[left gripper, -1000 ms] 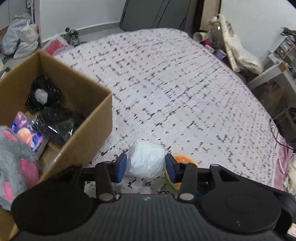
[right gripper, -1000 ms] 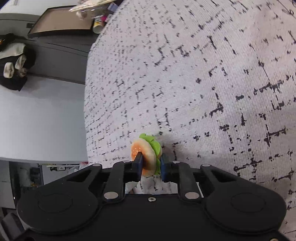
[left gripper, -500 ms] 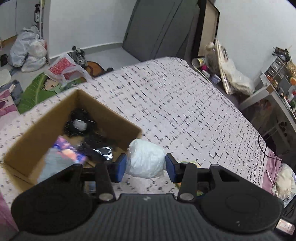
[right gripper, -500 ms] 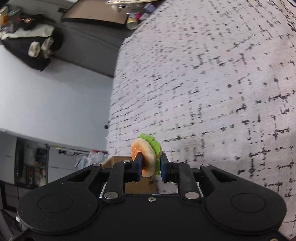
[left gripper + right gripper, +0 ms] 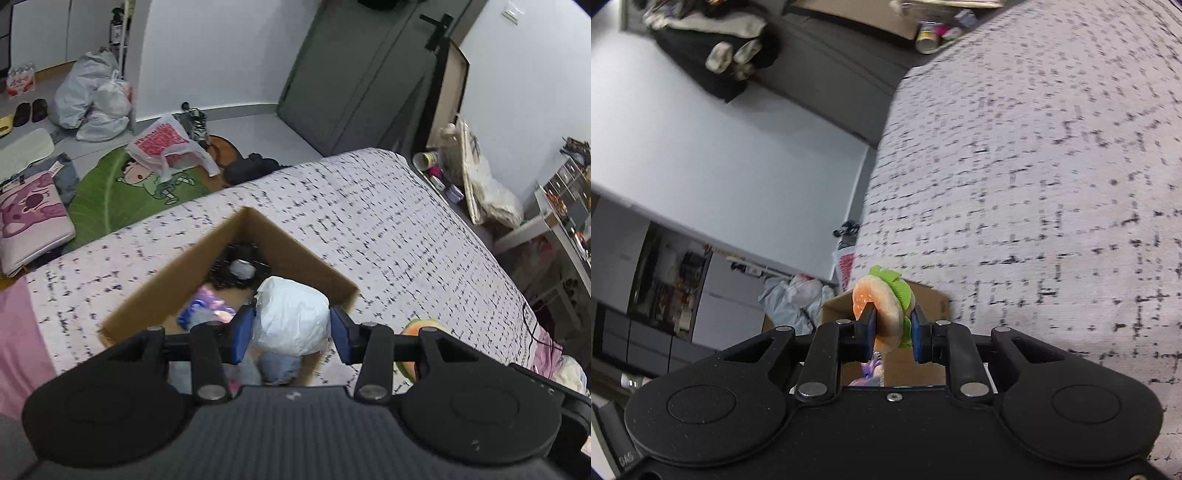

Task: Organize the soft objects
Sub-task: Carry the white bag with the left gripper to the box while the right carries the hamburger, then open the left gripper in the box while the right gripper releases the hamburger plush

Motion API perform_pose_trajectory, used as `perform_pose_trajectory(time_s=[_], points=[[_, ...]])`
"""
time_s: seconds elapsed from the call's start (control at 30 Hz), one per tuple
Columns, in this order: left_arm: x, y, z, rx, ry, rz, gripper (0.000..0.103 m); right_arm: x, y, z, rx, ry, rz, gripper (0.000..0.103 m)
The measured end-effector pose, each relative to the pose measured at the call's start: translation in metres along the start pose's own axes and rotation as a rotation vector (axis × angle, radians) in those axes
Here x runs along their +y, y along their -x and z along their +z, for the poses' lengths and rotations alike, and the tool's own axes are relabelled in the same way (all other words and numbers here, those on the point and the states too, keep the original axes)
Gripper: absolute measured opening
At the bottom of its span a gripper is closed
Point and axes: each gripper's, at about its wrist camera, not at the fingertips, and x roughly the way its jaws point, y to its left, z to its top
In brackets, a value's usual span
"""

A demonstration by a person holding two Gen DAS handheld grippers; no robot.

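Left gripper [image 5: 291, 334] clenched on a white plastic-wrapped bundle [image 5: 291, 317], blue fingers [image 5: 242, 334] pressing both sides; bundle held in the air above the open cardboard box [image 5: 177, 275]. Box sits on the bed [image 5: 388, 229], patterned white cover with black dashes. Inside the box: a black item with a pale centre [image 5: 240, 267] and a colourful packet [image 5: 207, 306]. Right gripper [image 5: 892, 332] clenched on a small plush burger [image 5: 882, 306], tan bun, green lettuce edge, held over the box's near corner [image 5: 923, 299]. Green floor mat [image 5: 125, 192] beside the bed.
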Motion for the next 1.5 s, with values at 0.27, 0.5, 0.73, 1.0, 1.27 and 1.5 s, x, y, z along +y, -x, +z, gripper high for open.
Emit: perform_pose_trajectory(time_s=[0.27,0.5,0.73,1.0,1.27,1.5], points=[[0.038,0.008,0.011,-0.010,0.052,0.019,0.045,0.021,-0.008,-0.008,0.011,0.072,0.016,0.019],[0.064,0.002,0.015,0.017,0.087,0.033,0.045,0.034,-0.014,-0.018,0.019,0.123,0.019,0.019],[0.079,-0.011,0.017,0.079,0.104,0.036,0.051,0.044,-0.024,-0.026,0.034,0.168,0.024,0.019],[0.084,-0.013,0.020,0.093,0.096,0.051,0.056,0.057,-0.037,-0.034,0.052,0.219,0.044,0.027],[0.076,-0.008,0.023,0.078,0.052,0.064,0.057,0.062,-0.039,-0.039,0.067,0.239,0.035,0.046],[0.058,0.002,0.017,0.067,-0.011,0.072,0.076,0.059,-0.018,-0.035,0.043,0.236,0.012,0.046]])
